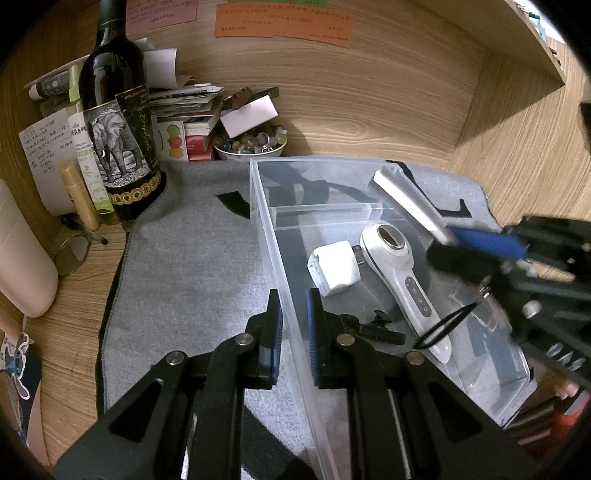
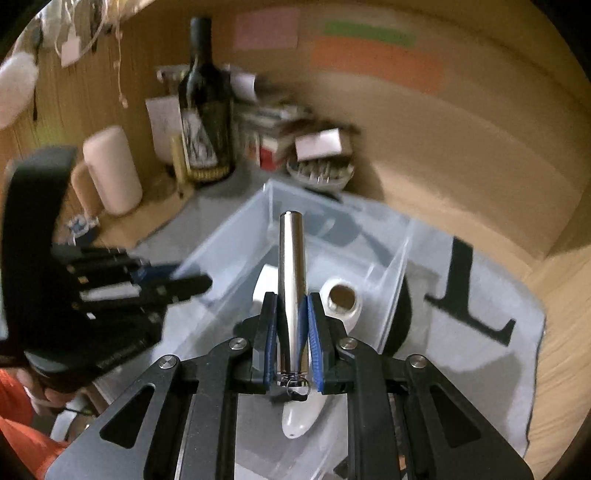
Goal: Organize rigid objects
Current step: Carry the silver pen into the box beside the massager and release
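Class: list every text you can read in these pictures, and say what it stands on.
"L"-like black mark: grey mat, perhaps no letter.
Wine bottle label: print too small to read.
Orange note, pink note: handwriting too small.
White box beside bottle: print unreadable.

The left tongs (image 1: 293, 325) were seen pointed forward and downward, their blue-padded jaws drawn in on either side of a clear bin wall (image 1: 295, 325), though contact of the pads with it could not be made out. The right tongs (image 2: 291, 332) were likewise angled downward, and their jaws were clamped on a slim metal cylinder (image 2: 291, 273) that stood out ahead between the pads. In the right wrist view, part of a hand (image 2: 38, 391) and an orange sleeve (image 2: 22, 435) were seen behind the blurred left tongs.
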Motion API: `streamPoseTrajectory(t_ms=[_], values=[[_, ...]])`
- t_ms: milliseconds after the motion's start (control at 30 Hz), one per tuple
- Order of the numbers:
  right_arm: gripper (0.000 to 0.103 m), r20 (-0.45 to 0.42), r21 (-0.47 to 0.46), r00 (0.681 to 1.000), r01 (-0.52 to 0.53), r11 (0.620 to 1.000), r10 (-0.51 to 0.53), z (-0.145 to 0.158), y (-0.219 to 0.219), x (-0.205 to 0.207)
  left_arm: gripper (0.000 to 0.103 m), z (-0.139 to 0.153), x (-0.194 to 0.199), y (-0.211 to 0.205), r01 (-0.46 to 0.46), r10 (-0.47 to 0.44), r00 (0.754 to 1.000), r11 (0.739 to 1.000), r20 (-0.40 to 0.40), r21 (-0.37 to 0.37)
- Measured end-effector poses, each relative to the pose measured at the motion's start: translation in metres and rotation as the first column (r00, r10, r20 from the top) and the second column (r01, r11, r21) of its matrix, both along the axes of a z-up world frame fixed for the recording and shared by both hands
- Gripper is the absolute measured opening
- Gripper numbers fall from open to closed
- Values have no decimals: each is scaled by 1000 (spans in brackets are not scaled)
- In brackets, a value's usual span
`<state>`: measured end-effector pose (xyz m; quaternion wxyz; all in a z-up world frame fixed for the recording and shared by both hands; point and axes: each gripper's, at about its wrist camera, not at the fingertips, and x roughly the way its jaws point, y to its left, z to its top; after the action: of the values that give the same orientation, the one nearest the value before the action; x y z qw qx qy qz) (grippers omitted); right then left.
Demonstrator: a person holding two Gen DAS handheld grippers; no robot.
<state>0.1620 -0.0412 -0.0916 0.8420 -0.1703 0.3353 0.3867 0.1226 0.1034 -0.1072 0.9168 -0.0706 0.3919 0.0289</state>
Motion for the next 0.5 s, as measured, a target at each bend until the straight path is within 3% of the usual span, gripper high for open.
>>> streamPoseTrajectory(t_ms=[300, 500], values=[[14, -105, -77, 994, -7, 997, -1, -27, 0, 11, 12, 0, 0, 0, -1, 1, 1000, 1000, 0, 0], [15, -108, -142, 994, -38, 989, 23, -36, 4, 8, 12, 0, 1, -2, -2, 2, 1000, 1000, 0, 4]])
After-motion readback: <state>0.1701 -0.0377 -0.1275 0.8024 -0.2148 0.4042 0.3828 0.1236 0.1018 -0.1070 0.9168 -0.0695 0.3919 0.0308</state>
